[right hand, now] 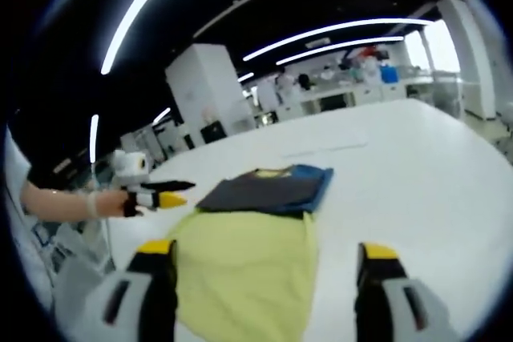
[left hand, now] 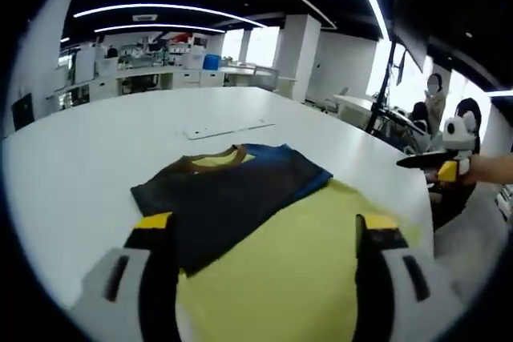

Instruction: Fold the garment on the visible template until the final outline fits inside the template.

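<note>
- The left gripper (left hand: pixel 264 238) hovers with its jaws spread wide and nothing between them; the folded dark garment (left hand: pixel 228 190) lies just ahead of its left jaw, on the far end of the yellow-green template (left hand: pixel 296 270)
- The right gripper (right hand: pixel 268 266) is likewise spread wide and empty, over the near end of the yellow-green template (right hand: pixel 240 266)
- The dark garment (right hand: pixel 264 190), with a blue edge, lies ahead of the right gripper on the white table (right hand: pixel 417 166)
- The other gripper (right hand: pixel 156 196) is held off to the left of the garment, its jaws together
</note>
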### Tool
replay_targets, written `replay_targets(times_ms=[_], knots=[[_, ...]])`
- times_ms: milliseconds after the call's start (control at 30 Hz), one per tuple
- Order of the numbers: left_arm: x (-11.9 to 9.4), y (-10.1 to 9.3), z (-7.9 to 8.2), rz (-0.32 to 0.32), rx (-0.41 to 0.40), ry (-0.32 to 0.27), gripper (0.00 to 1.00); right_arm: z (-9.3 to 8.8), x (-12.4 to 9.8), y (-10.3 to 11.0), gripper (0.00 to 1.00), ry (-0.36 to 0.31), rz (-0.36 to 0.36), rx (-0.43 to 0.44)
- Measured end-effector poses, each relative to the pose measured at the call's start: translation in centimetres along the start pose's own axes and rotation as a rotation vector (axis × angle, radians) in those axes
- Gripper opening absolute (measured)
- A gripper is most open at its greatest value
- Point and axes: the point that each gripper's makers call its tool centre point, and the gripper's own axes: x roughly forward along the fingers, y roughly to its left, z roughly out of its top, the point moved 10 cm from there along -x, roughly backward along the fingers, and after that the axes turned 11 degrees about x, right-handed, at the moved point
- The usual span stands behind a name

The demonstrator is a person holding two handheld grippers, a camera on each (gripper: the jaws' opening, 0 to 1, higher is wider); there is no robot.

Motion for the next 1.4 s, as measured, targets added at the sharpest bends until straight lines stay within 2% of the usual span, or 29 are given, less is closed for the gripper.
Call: replay_targets(times_ms=[100,267,367,533,833,1067,1167,1267,1400], knots=[[-1.1,0.3,-0.5,0.02,-0.018,-0.007,0.9,0.1,-0.1,0.4,0.93,0.01,0.009,-0.016],[-3.6,-0.5,-1.6,0.047,-0.067,-0.015,0.89,0.2,-0.4,0.5,0.93,0.018,0.018,-0.036],[-4.9,-0.6,-2.2,0.059,-0.049,0.005,0.89,0.2,-0.7,0.6,0.93,0.013,0.02,-0.037],[-6.7,-0.9,-2.7,0.072,-0.07,0.004,0.88,-0.1,-1.2,0.5,0.93,0.026,0.014,-0.047],[-9.5,-2.0,-4.9,0.056,-0.079,0.061,0.84,-0.8,-2.5,0.2,0.93,0.039,-0.013,-0.051],[-11.3,-2.0,-7.2,0.036,-0.1,0.106,0.82,-2.4,-3.2,-0.4,0.88,0.113,-0.069,-0.075],[-12.1,-2.9,-7.7,0.011,-0.106,0.131,0.77,-3.0,-3.5,-0.6,0.86,0.147,-0.086,-0.08],[-12.7,-3.5,-8.5,-0.045,-0.09,0.167,0.74,-3.9,-3.9,-1.0,0.79,0.207,-0.098,-0.091],[-13.5,-4.0,-9.9,-0.064,-0.092,0.218,0.62,-4.8,-4.4,-1.4,0.75,0.246,-0.116,-0.094]])
